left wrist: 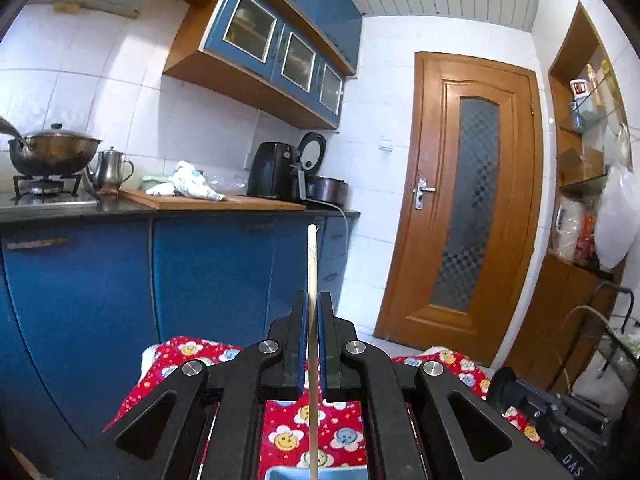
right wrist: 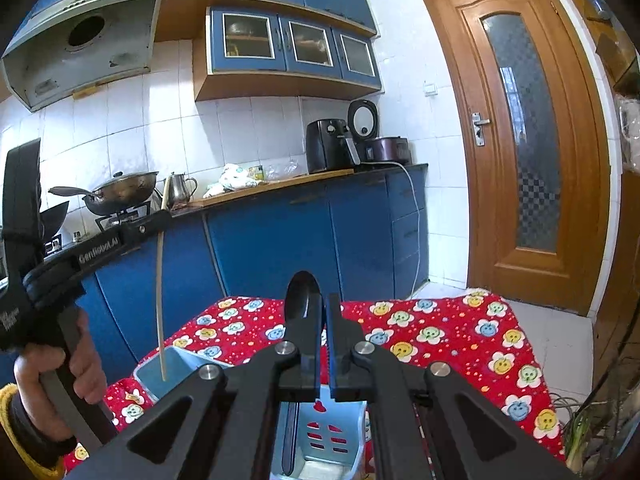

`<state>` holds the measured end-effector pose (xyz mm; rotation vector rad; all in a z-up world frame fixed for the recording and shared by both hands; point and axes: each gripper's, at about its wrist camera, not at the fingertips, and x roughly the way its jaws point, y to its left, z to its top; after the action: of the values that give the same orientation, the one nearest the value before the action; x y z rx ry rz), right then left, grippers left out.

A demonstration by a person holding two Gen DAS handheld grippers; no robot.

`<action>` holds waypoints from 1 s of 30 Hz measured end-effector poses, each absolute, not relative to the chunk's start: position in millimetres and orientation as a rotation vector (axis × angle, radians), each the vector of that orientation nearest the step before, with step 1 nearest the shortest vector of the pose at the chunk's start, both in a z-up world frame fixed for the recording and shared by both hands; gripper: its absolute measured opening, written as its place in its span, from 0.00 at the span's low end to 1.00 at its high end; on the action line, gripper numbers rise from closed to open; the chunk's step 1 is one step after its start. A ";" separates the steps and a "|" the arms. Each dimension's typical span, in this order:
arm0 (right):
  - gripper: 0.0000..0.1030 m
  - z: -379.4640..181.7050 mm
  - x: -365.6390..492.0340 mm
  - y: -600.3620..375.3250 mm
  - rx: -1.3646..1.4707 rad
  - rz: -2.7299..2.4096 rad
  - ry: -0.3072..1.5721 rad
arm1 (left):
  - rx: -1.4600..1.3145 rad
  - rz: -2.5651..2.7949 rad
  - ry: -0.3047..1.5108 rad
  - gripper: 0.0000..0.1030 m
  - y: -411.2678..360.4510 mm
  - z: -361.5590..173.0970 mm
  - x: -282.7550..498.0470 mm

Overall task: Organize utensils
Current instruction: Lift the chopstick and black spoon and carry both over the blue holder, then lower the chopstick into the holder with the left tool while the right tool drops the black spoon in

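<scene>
Left gripper (left wrist: 313, 312) pinches a chopstick (left wrist: 312, 264), right gripper (right wrist: 325, 312) a black spoon (right wrist: 302, 296)

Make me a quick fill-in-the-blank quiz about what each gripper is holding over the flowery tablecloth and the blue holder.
1. The left gripper is shut on a pale wooden ____.
2. The right gripper is shut on a black ____.
3. The blue utensil holder stands on a tablecloth whose main colour is ____.
4. The chopstick's lower end hangs over the ____ holder.

Missing words: chopstick; spoon; red; blue
</scene>
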<state>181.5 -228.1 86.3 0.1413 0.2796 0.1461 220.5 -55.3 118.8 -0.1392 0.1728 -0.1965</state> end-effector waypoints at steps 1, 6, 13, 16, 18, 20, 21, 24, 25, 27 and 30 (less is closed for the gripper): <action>0.03 83.7 181.3 -228.2 0.141 0.147 0.280 | -0.138 -0.194 0.171 0.04 -55.4 113.7 219.7; 0.03 71.6 179.0 -224.0 0.113 0.152 0.284 | -0.124 -0.181 0.169 0.04 -56.0 92.0 213.5; 0.03 62.1 179.4 -219.9 0.093 0.148 0.307 | -0.099 -0.188 0.211 0.04 -57.4 71.3 204.4; 0.03 60.8 178.6 -218.5 0.087 0.148 0.302 | -0.093 -0.193 0.222 0.04 -57.4 66.8 202.4; 0.03 62.5 178.0 -218.4 0.090 0.142 0.284 | -0.093 -0.192 0.227 0.04 -57.3 64.7 199.8; 0.03 68.0 179.1 -219.3 0.087 0.134 0.252 | -0.097 -0.194 0.228 0.04 -56.5 64.0 198.7; 0.03 70.4 180.7 -221.0 0.095 0.131 0.238 | -0.099 -0.192 0.227 0.04 -56.1 63.9 198.5; 0.03 73.6 188.6 -225.9 0.136 0.124 0.211 | -0.112 -0.185 0.226 0.04 -54.9 64.3 199.0; 0.03 73.2 190.3 -225.9 0.138 0.120 0.206 | -0.116 -0.182 0.227 0.04 -54.7 64.3 199.1; 0.03 68.9 193.4 -225.2 0.134 0.121 0.203 | -0.120 -0.183 0.230 0.04 -54.1 63.6 199.9; 0.03 61.0 194.2 -224.7 0.132 0.123 0.221 | -0.112 -0.189 0.240 0.04 -54.8 61.0 199.3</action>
<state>194.2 -224.7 61.0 0.1319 0.2210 0.1226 199.3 -54.8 61.0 -0.1117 0.2399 -0.1886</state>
